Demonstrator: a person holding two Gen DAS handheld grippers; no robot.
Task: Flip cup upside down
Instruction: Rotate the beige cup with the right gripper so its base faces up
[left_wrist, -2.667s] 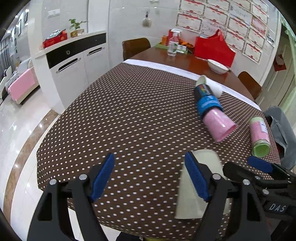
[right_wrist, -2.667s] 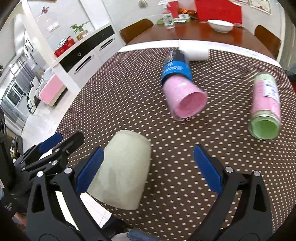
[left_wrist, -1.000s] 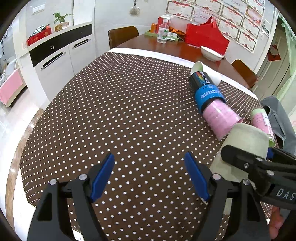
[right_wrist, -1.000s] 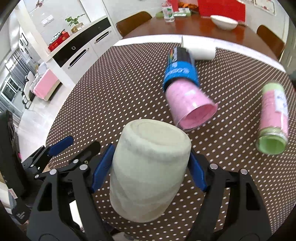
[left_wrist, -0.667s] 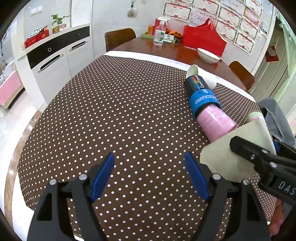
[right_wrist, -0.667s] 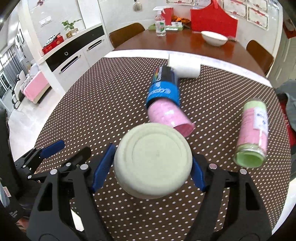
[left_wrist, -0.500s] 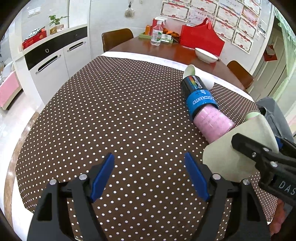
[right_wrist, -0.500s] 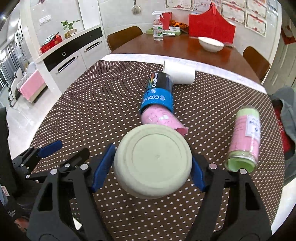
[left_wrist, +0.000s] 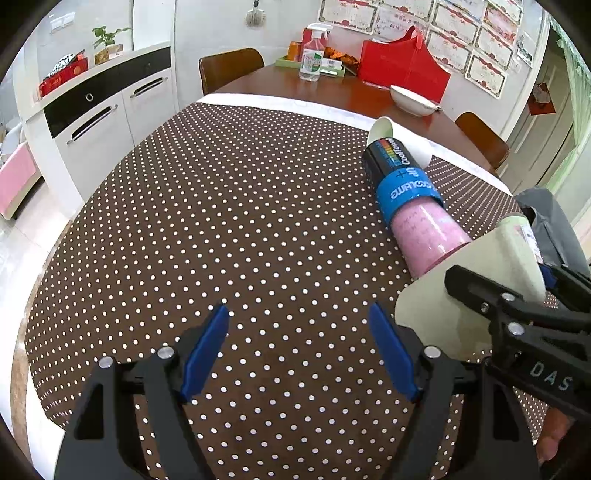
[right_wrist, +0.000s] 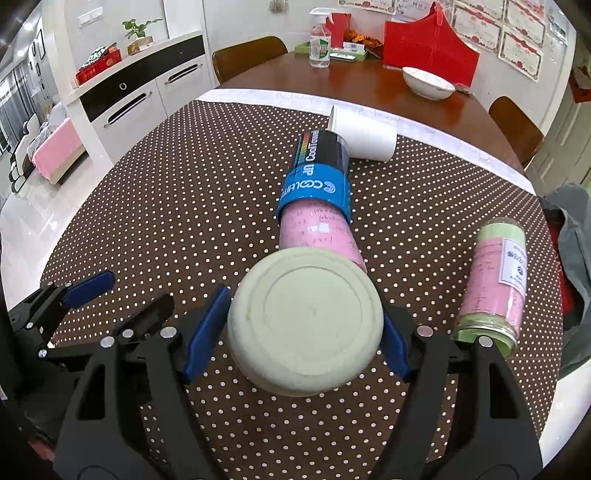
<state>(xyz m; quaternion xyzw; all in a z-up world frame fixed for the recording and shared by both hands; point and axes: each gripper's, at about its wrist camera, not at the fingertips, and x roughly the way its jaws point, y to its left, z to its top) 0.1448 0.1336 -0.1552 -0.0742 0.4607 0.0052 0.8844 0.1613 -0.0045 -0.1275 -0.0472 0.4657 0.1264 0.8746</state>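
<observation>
My right gripper is shut on a pale green cup. It holds the cup above the polka-dot tablecloth with the cup's flat base facing the camera. In the left wrist view the same cup shows at the right, tilted, wide rim low and base up, clamped by the right gripper's black arm. My left gripper is open and empty over the cloth, just left of the cup.
A stack of lying cups, black, blue and pink, lies beyond the held cup, with a white paper cup behind it. A pink and green jar lies at the right. A white bowl and a spray bottle stand on the far wood table.
My right gripper closed on the lying pale green cup, lifted it off the cloth and turned it so its base faces the camera. The left gripper stayed open.
</observation>
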